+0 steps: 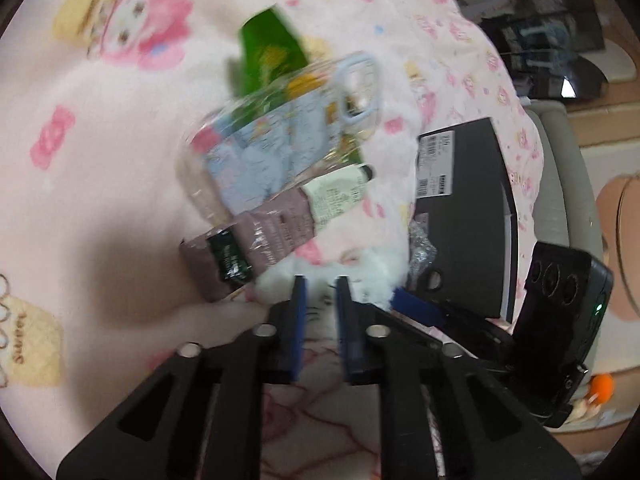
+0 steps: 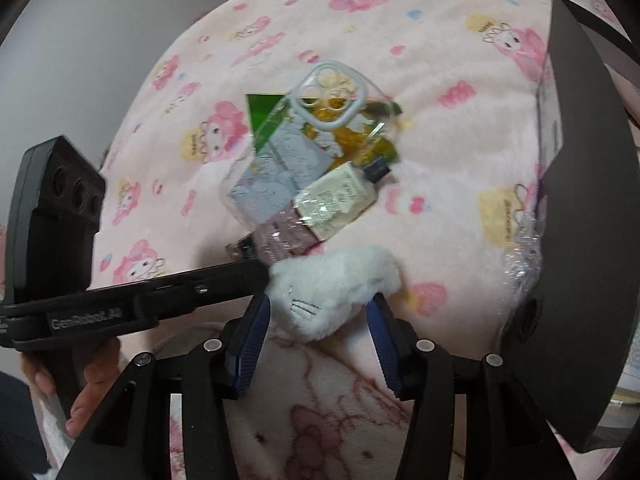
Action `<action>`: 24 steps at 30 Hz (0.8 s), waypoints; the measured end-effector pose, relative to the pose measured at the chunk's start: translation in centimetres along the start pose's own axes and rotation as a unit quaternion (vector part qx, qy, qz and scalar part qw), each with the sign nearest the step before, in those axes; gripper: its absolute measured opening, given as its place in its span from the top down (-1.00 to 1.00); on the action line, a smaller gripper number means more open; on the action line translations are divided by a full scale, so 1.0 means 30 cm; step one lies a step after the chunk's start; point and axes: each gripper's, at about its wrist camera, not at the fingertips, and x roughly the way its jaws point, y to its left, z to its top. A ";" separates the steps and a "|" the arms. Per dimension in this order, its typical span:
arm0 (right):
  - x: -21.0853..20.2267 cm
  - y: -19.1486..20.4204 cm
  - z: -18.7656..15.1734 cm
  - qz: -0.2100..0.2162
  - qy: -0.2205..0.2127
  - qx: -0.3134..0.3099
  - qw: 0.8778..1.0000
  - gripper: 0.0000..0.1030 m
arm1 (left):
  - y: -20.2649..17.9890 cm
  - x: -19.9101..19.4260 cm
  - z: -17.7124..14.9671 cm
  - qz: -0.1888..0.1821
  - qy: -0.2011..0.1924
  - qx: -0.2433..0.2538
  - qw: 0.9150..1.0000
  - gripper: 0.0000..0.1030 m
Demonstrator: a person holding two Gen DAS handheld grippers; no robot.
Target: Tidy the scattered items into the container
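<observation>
right gripper [image 2: 318,308], wide, straddles the fluffy white plush toy [image 2: 332,292] at lower centre, apparently to grab it for the dark grey box [image 2: 580,200]; left gripper [image 1: 322,294] narrow, holding nothing.

A home bedroom: a bed covered by a fluffy pink blanket [image 2: 440,184] printed with cartoon rabbit figures fills both views. At two o'clock in the left wrist view, a beige cushioned edge [image 1: 556,184] borders the bed, with dark glossy furniture [image 1: 552,52] beyond it.

Soft indoor light, motion blur in left view, fisheye-warped dark edges.
</observation>
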 end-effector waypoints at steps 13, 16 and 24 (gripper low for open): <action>0.061 -0.009 0.021 0.016 0.015 0.014 1.000 0.08 | -0.043 0.102 0.057 0.006 0.049 -0.016 0.999 -0.04; 0.045 0.003 0.017 0.008 -0.001 0.013 1.000 0.09 | -0.051 0.074 0.037 0.032 0.039 -0.016 0.999 -0.12; -0.008 -0.014 0.006 0.004 -0.008 0.027 1.000 0.09 | -0.005 0.067 0.017 0.040 0.046 -0.042 0.997 -0.18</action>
